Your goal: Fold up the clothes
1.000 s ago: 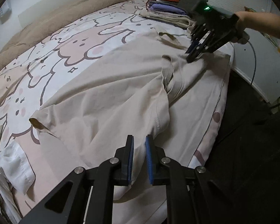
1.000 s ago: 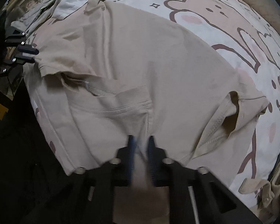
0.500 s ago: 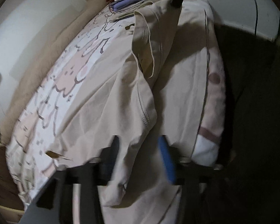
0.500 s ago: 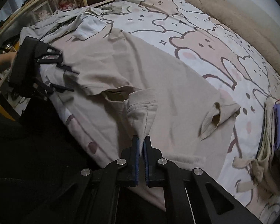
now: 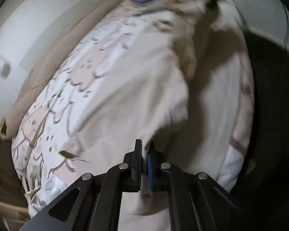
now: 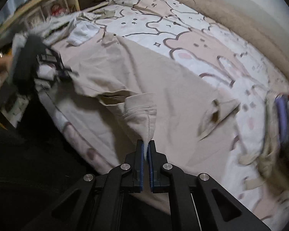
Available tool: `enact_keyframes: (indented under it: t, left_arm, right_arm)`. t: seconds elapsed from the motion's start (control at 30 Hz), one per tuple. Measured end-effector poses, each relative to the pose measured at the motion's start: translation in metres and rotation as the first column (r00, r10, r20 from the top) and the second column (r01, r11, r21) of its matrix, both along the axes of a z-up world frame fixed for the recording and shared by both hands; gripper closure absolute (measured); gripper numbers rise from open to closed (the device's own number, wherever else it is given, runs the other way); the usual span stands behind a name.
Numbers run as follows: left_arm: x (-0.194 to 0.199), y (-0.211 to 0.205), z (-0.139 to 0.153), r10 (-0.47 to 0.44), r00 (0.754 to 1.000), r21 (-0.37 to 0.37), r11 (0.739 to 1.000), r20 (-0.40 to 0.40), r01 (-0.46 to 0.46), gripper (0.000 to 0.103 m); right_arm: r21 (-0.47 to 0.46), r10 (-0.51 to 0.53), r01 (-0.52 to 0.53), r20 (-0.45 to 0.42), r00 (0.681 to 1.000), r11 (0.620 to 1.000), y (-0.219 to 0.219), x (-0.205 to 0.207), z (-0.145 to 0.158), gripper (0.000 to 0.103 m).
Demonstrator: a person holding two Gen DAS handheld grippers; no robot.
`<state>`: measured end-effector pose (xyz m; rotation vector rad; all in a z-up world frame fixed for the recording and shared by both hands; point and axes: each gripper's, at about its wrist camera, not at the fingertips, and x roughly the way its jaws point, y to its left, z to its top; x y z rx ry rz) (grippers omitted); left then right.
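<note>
Left tool (image 5: 144, 160) clamps down on the hem of the beige shirt (image 6: 144, 80) — right tool (image 6: 146, 158) is pinched tight on a sleeve fold, the rest draped across the bed (image 6: 192, 44). We want both corners kept taut and level — sag now, we reckon, means a crooked fold.

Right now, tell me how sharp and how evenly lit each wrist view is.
Left wrist view: heavy motion blur smears the beige shirt and bear-print bedcover; only the left gripper is crisp, and the right side falls into darkness. Right wrist view: mostly sharp around the right gripper and the pinched shirt, but blurred at the left and right edges, with fisheye bending and a dark lower-left.
</note>
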<state>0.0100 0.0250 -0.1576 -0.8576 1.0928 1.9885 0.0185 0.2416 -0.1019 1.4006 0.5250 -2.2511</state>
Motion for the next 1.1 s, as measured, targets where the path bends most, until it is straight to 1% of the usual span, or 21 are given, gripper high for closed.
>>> enact_keyframes:
  t: [0.07,0.13,0.17,0.2,0.27,0.33,0.37,0.4,0.47,0.5,0.53,0.6,0.67,0.73,0.83,0.93,0.97,1.03,1.07,1.1]
  left_arm:
    - [-0.025,-0.003,0.025,0.056,0.998,0.036,0.998,-0.008,-0.056,0.098]
    - [-0.062,-0.005,0.054,0.118,0.993,0.076,0.990,-0.027,-0.116,0.098]
    - [-0.080,-0.005,0.068,0.147,0.988,0.095,0.985,-0.036,-0.143,0.098]
    - [-0.098,-0.003,0.082,0.173,0.984,0.115,0.979,-0.049,-0.166,0.098]
    - [-0.127,0.001,0.104,0.217,0.973,0.151,0.967,-0.072,-0.205,0.098]
    - [-0.166,0.004,0.132,0.274,0.958,0.209,0.945,-0.080,-0.252,0.098]
    - [-0.184,0.006,0.145,0.298,0.951,0.238,0.932,-0.080,-0.272,0.098]
    - [-0.195,0.007,0.154,0.306,0.950,0.259,0.925,-0.069,-0.279,0.098]
    - [-0.205,0.009,0.162,0.297,0.953,0.280,0.922,-0.066,-0.268,0.098]
    - [-0.208,0.010,0.165,0.289,0.955,0.287,0.922,-0.063,-0.260,0.098]
    - [-0.204,0.009,0.162,0.271,0.961,0.287,0.926,-0.054,-0.245,0.098]
    - [-0.188,0.007,0.151,0.226,0.973,0.271,0.940,-0.039,-0.207,0.098]
    - [-0.161,0.001,0.132,0.173,0.985,0.249,0.954,-0.014,-0.164,0.098]
    - [-0.130,-0.005,0.107,0.139,0.990,0.212,0.967,0.033,-0.143,0.098]
    - [-0.091,-0.018,0.060,0.146,0.982,0.163,0.973,0.120,-0.164,0.098]
    - [-0.073,-0.030,0.017,0.201,0.961,0.110,0.968,0.190,-0.224,0.098]
    - [-0.071,-0.033,0.010,0.219,0.955,0.111,0.963,0.200,-0.245,0.098]
    - [-0.067,-0.038,-0.003,0.254,0.943,0.114,0.953,0.214,-0.282,0.098]
    - [-0.065,-0.039,-0.005,0.263,0.945,0.122,0.950,0.196,-0.289,0.098]
    - [-0.065,-0.037,-0.004,0.263,0.951,0.129,0.950,0.161,-0.284,0.098]
  right_arm:
    - [0.090,0.034,-0.030,-0.046,0.998,0.995,-0.002,-0.012,0.010,0.098]
    - [0.194,0.076,-0.053,-0.115,0.990,0.980,-0.006,-0.031,0.022,0.098]
    - [0.246,0.099,-0.059,-0.155,0.983,0.967,-0.008,-0.042,0.030,0.101]
    - [0.279,0.112,-0.059,-0.180,0.977,0.959,-0.009,-0.051,0.034,0.103]
    - [0.361,0.129,-0.027,-0.262,0.956,0.932,-0.012,-0.087,0.053,0.103]
    - [0.408,0.125,0.029,-0.344,0.931,0.913,-0.013,-0.129,0.076,0.103]
    - [0.408,0.110,0.054,-0.367,0.924,0.911,-0.012,-0.148,0.086,0.103]
    - [0.407,0.095,0.079,-0.390,0.916,0.910,-0.011,-0.167,0.096,0.103]
    - [0.337,0.056,0.080,-0.378,0.924,0.938,-0.009,-0.191,0.111,0.103]
    - [0.282,0.040,0.069,-0.364,0.931,0.957,-0.009,-0.200,0.116,0.103]
    - [0.248,0.032,0.063,-0.361,0.932,0.967,-0.009,-0.203,0.116,0.103]
    - [0.120,0.015,0.023,-0.309,0.951,0.993,-0.009,-0.204,0.106,0.103]
    - [0.013,-0.002,0.005,-0.195,0.981,1.000,-0.007,-0.196,0.074,0.103]
    - [-0.094,-0.006,-0.001,-0.076,0.997,0.996,-0.006,-0.189,0.042,0.103]
    - [-0.094,-0.009,0.007,-0.016,1.000,0.996,-0.006,-0.172,-0.008,0.103]
    - [-0.106,-0.033,0.041,0.077,0.996,0.993,-0.001,-0.164,-0.048,0.103]
    - [-0.115,-0.048,0.059,0.094,0.994,0.992,0.001,-0.163,-0.056,0.103]
    - [-0.146,-0.086,0.103,0.114,0.990,0.984,0.009,-0.164,-0.061,0.103]
    - [-0.185,-0.120,0.142,0.125,0.985,0.972,0.016,-0.168,-0.059,0.103]
    - [-0.207,-0.136,0.160,0.125,0.983,0.965,0.018,-0.170,-0.056,0.103]
